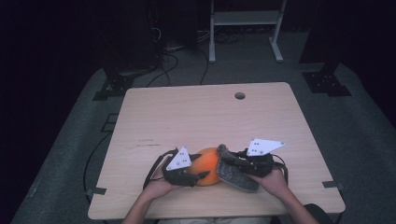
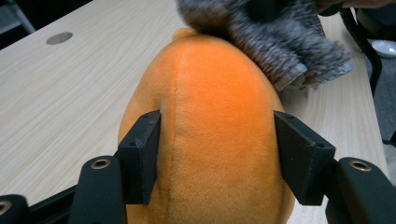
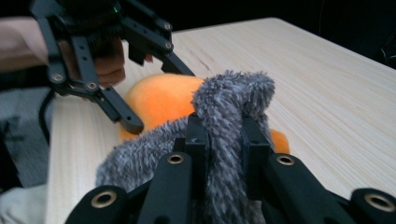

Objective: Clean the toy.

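Left tool: jaws pressed against both flanks of the orange plush toy, gripping it.
Right tool: jaws pinched tight on a fold of the grey fuzzy fabric.
Orange plush toy: lies on the counter near its front edge, about midway along it, between the two tools.
Grey fuzzy fabric: drapes over the toy's right side, touching it.
Hands: the left hand and the right hand hold the tools from the front edge.

Far table open, grey fabric crowding orange plush
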Tool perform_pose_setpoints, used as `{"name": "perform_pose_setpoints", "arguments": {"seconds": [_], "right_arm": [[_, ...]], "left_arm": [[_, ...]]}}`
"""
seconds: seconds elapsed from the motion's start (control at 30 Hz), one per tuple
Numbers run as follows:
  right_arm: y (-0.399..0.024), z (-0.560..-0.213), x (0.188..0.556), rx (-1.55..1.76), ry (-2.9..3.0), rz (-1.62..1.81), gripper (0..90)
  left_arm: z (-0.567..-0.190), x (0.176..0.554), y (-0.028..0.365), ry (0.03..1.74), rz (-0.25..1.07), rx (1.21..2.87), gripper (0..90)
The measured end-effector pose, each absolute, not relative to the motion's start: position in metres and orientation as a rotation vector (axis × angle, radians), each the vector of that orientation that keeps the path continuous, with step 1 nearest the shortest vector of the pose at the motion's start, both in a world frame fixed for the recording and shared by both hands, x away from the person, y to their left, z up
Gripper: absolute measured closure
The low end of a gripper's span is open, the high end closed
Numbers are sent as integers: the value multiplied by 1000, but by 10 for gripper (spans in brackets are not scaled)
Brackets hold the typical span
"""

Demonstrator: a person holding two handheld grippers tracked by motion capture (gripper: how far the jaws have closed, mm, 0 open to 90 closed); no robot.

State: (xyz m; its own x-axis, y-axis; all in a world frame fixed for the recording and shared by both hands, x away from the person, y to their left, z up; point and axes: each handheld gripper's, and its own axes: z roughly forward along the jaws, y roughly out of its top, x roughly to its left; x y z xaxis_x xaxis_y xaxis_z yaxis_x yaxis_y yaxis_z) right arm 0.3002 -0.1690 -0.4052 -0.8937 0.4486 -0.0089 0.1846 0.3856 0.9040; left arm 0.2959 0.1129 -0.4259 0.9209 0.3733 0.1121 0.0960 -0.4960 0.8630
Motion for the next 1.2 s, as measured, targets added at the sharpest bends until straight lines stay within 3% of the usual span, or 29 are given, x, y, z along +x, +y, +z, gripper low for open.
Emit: {"name": "perform_pose_setpoints", "arguments": {"seconds": [0.2, 0.4, 0.57, 0.8, 1.1, 1.2], "right_arm": [[-186, -423, 314, 695, 2412, 1400, 767], [-177, -405, 307, 590, 2361, 1557, 764], [-182, -419, 316, 670, 2413, 1448, 765], [-179, -405, 305, 607, 2367, 1540, 764], [-187, -412, 310, 670, 2391, 1490, 765], [-177, -407, 306, 609, 2407, 1497, 765]], "left_arm": [[-428, 298, 118, 351, 333, 2072, 368], [-428, 293, 111, 279, 359, 2084, 362], [-428, 291, 110, 258, 358, 2087, 356], [-428, 289, 107, 230, 369, 2090, 354], [-428, 290, 107, 243, 368, 2083, 342], [-424, 291, 106, 264, 346, 2085, 278]]}}
